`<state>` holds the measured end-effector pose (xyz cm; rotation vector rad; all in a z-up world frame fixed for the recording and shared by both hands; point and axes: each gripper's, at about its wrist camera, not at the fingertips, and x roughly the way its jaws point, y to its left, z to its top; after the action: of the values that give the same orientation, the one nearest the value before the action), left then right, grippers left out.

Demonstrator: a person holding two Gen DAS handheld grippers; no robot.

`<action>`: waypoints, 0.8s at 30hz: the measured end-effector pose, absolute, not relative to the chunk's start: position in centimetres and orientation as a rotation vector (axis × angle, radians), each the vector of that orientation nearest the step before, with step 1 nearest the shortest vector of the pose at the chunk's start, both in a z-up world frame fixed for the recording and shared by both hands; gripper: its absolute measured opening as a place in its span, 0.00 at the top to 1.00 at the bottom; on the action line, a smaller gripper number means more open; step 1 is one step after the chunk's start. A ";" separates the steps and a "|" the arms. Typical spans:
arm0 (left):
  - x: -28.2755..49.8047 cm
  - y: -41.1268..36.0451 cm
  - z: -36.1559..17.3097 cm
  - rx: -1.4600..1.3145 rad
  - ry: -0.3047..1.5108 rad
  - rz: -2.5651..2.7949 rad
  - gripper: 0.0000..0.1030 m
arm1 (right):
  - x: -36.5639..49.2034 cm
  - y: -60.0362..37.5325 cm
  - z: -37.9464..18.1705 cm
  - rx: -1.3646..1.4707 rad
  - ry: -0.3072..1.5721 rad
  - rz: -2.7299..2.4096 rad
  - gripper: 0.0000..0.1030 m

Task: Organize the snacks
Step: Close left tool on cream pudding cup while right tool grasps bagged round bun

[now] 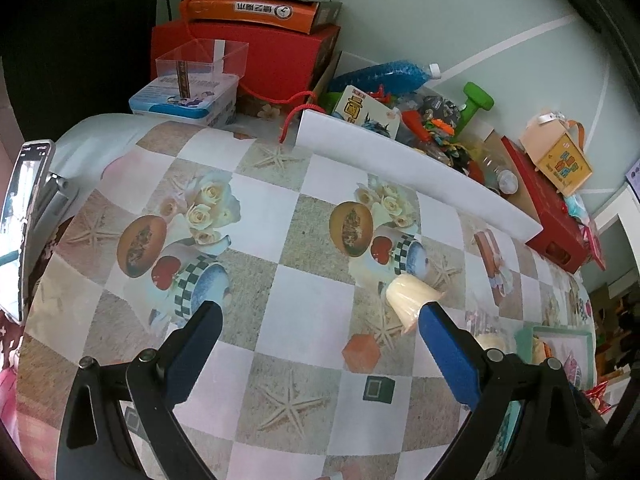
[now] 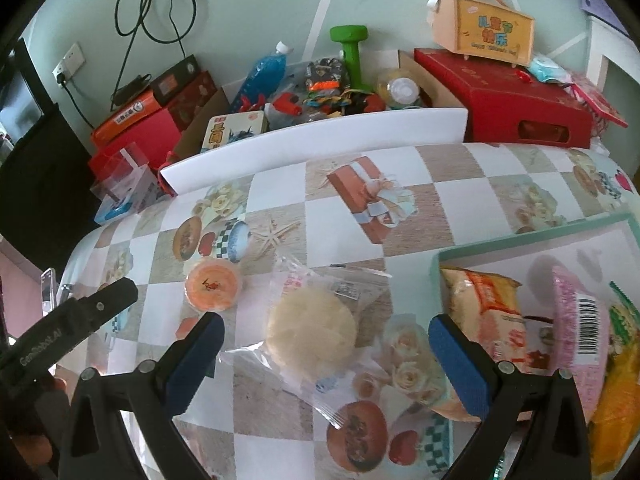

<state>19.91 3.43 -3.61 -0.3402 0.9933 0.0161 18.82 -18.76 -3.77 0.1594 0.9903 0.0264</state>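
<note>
In the right wrist view a round pale pastry in a clear wrapper (image 2: 312, 328) lies on the patterned tablecloth between the fingers of my open right gripper (image 2: 324, 336). An orange jelly cup (image 2: 214, 285) stands just left of it. A mint-rimmed tray (image 2: 520, 240) at the right holds several snack packs, among them an orange-and-cream bag (image 2: 486, 300) and a pink pack (image 2: 580, 332). My left gripper (image 1: 320, 320) is open and empty above the cloth; a small cream-coloured snack (image 1: 410, 294) lies by its right fingertip. The left gripper's body shows in the right wrist view (image 2: 72, 328).
A white board (image 2: 320, 144) stands on edge across the back of the table. Behind it are toys, a blue bottle (image 2: 266, 74), a green dumbbell (image 2: 352, 52) and red boxes (image 2: 508, 96). A phone on a stand (image 1: 24, 220) is at the far left.
</note>
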 end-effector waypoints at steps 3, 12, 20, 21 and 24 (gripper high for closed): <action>20.2 3.3 -3.8 -0.334 0.987 0.000 0.04 | 19.2 -18.5 -4.4 0.164 0.996 0.032 0.00; 21.1 2.0 -4.4 -0.314 0.978 -0.071 0.04 | 20.2 -18.5 -5.8 0.157 0.998 0.006 0.00; 22.3 -0.1 -5.2 -0.276 0.992 -0.149 0.04 | 20.5 -17.9 -6.6 0.091 0.995 0.000 0.00; 22.5 -0.5 -5.3 -0.267 0.995 -0.160 0.04 | 20.5 -17.8 -6.6 0.086 0.992 0.000 0.00; 23.1 -1.5 -6.0 -0.241 1.017 -0.181 0.04 | 20.5 -17.7 -6.8 0.069 0.994 -0.003 0.00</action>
<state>23.08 -1.45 -5.96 -0.2410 1.0169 -0.1809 20.46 -17.68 -6.78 0.0691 0.9945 -0.0027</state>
